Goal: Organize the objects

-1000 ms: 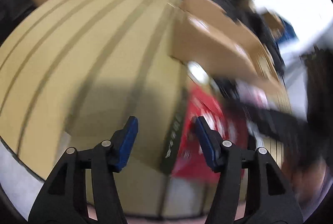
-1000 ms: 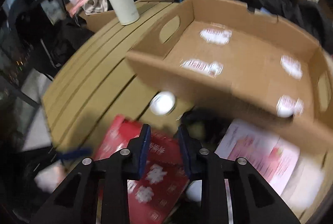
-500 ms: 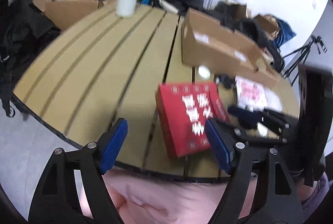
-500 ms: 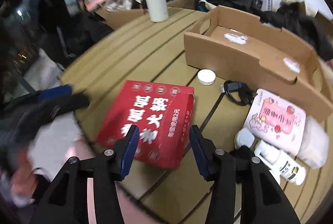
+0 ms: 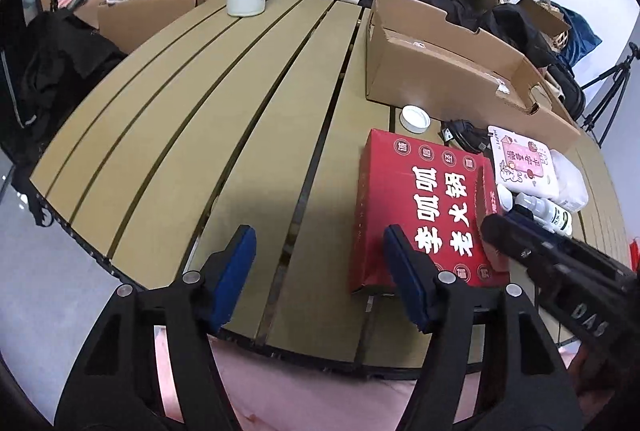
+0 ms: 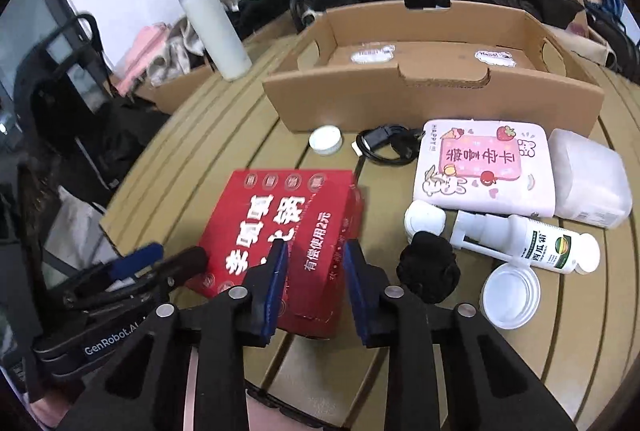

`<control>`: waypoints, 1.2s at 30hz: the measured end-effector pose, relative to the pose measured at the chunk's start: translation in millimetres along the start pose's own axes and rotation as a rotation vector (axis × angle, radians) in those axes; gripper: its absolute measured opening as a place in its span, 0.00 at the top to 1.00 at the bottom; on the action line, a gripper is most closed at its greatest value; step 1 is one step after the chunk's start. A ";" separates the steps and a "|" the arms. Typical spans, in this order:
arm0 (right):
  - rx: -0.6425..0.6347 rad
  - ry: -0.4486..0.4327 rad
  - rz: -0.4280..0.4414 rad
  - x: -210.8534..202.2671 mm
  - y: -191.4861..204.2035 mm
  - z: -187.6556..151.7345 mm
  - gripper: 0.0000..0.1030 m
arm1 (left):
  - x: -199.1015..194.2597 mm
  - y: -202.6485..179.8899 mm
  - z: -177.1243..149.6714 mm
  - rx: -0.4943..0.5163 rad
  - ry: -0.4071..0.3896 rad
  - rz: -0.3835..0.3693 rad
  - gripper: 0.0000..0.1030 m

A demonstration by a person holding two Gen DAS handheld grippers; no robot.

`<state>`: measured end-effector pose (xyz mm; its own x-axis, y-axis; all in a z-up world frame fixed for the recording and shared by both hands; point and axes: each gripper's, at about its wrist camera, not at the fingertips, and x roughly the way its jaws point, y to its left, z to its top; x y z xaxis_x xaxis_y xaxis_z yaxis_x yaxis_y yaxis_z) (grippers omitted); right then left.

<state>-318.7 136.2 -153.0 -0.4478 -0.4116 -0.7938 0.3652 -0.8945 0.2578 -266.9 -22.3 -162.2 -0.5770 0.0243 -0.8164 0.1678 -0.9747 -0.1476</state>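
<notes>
A red box [image 5: 424,215] with white Chinese characters lies flat near the table's front edge; it also shows in the right wrist view [image 6: 280,239]. My left gripper [image 5: 320,279] is open and empty, just left of the box. My right gripper [image 6: 314,287] is open, its jaws on either side of the box's near right corner without closing on it. An open cardboard tray [image 6: 436,99] stands behind. A pink tissue pack [image 6: 484,167], a spray bottle [image 6: 532,239], a black cable [image 6: 384,147] and white caps [image 6: 326,141] lie between.
A tall white flask [image 6: 212,27] stands at the table's back left. A black ball-like object [image 6: 428,271], a clear plastic cup [image 6: 510,291] and a translucent tub [image 6: 592,179] lie to the right. Bags, clothes and boxes surround the slatted table [image 5: 200,111].
Both grippers have pulled back and lowered toward the table's front edge. The right gripper's jaws have come around the red box's corner. The left view has steadied from blur.
</notes>
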 end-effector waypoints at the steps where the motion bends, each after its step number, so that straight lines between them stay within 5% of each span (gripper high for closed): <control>1: 0.011 0.010 -0.017 1.3 0.1 -0.6 0.71 | 0.6 -3.2 -1.0 0.007 0.004 -0.011 0.40; 6: -0.069 0.029 -0.077 5.8 9.7 -3.3 0.69 | 5.7 -2.1 -4.7 -0.005 0.011 -0.065 0.36; 10: -0.141 -0.081 -0.275 -26.1 23.5 -9.9 0.69 | 3.0 -10.2 -6.7 0.038 -0.011 -0.016 0.36; 12: -0.130 -0.101 -0.305 -33.6 19.2 -9.7 0.69 | 2.2 -12.1 -7.3 0.045 -0.019 -0.002 0.36; 14: -0.071 -0.062 -0.295 -27.4 1.2 -10.1 0.69 | 2.3 -12.3 -7.3 0.041 -0.020 -0.002 0.36; 17: 0.056 -0.027 -0.168 -20.9 -24.2 -14.7 0.69 | 0.0 -10.5 -5.5 0.033 -0.002 -0.009 0.37; 22: 0.083 -0.168 0.054 -60.5 -18.9 -8.2 0.62 | -17.0 -2.0 1.7 -0.011 -0.016 -0.098 0.37; 23: 0.045 -0.164 0.057 -59.6 -10.7 -5.5 0.54 | -19.0 -1.8 3.2 -0.008 -0.026 -0.094 0.37; 24: 0.003 -0.148 0.043 -54.9 -1.4 -3.3 0.36 | -18.7 -1.3 3.7 -0.010 -0.031 -0.089 0.37; 28: -0.088 -0.080 -0.063 -13.2 17.0 -4.1 0.32 | 1.6 4.9 -4.5 -0.022 0.015 -0.046 0.43; 30: -0.069 -0.055 -0.064 -3.3 10.1 -4.9 0.32 | 0.1 6.1 -7.9 -0.019 -0.011 -0.058 0.43; 33: -0.125 -0.023 -0.132 5.6 10.7 -10.6 0.59 | -0.1 -4.7 -7.6 0.052 -0.019 -0.008 0.41; 36: -0.155 -0.057 -0.169 -4.4 13.8 -16.1 0.74 | -0.7 -9.8 -9.1 0.067 -0.018 -0.008 0.41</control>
<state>-298.5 128.6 -154.8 -0.5573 -0.2710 -0.7848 0.3999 -0.9160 0.0323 -260.8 -10.7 -165.2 -0.5927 0.0285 -0.8049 0.1095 -0.9873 -0.1155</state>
